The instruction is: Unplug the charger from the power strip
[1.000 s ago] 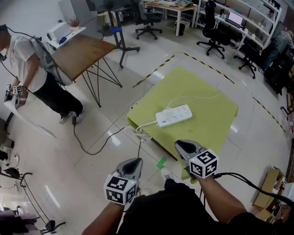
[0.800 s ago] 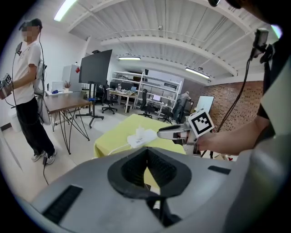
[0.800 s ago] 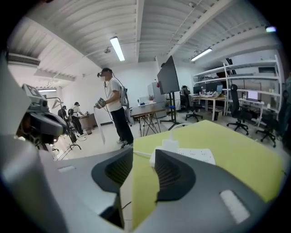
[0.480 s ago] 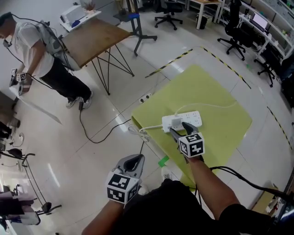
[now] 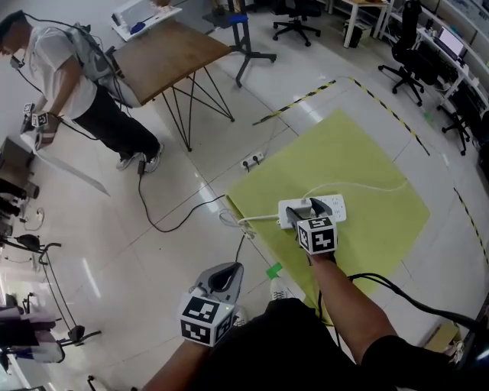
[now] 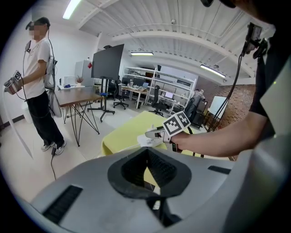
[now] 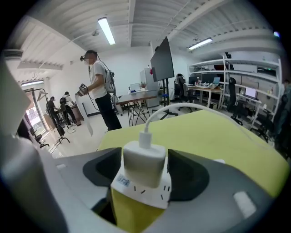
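A: Status of the charger?
B: The charger [image 7: 144, 160] is seen as a white block, plugged into the power strip [image 5: 335, 205] at the end nearest the cloth's edge. A white cable [image 7: 181, 107] is led out of its top.
A: Tools?
B: The right gripper [image 7: 145, 170] is spread, with one jaw set on each side of the charger, just beside it. No clamp is shown. The left gripper [image 5: 223, 273] is held low near the body, tips pressed together, nothing carried.
A: Surface?
B: The power strip is laid flat near the front-left edge of a yellow-green cloth [image 5: 367, 145], which is spread on a glossy white tiled floor [image 5: 176, 244]. The strip's cord [image 5: 256, 221] is run off the cloth's edge onto the floor.
A: Room?
B: A wooden table [image 5: 172, 53] on black wire legs is seen beyond, with another person [image 5: 65, 72] beside it. Black-yellow tape [image 5: 306, 95] is laid on the floor. Office chairs [image 5: 294, 15] are ranged at the back.
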A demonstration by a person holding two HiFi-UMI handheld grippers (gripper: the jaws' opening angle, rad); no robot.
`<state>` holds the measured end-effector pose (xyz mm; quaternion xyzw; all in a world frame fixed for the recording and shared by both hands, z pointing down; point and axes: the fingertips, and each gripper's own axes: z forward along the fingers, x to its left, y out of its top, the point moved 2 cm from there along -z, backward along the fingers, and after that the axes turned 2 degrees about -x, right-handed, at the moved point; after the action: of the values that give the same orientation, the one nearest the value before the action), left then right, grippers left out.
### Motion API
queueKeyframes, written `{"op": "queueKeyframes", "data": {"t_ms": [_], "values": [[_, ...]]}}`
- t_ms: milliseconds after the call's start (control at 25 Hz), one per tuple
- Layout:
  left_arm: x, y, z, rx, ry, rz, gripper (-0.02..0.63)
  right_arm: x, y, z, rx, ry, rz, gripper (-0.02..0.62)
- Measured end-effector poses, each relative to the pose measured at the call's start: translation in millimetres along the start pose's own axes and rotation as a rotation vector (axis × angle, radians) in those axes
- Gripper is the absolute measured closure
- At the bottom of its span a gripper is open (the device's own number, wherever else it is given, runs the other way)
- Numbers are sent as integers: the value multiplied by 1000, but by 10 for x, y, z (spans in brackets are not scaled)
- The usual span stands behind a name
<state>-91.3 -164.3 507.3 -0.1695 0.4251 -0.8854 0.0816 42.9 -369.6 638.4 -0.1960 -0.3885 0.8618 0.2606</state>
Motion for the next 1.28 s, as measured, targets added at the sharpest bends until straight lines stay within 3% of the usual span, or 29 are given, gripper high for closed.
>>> {"op": "queueKeyframes", "data": {"t_ms": [360, 680, 960, 1280], "values": [[173, -54, -106, 8, 26, -19, 600, 30, 43, 89, 10, -39, -17, 313], [188, -1, -128, -4, 5, -21, 600, 94, 218, -180, -41, 6, -37, 316], [123, 24, -89, -19, -46, -25, 600, 364, -320, -767, 199, 169, -121, 314], [-54, 31, -44, -21, -123, -12, 600, 370, -1193, -1104, 560, 149, -282, 314]]}}
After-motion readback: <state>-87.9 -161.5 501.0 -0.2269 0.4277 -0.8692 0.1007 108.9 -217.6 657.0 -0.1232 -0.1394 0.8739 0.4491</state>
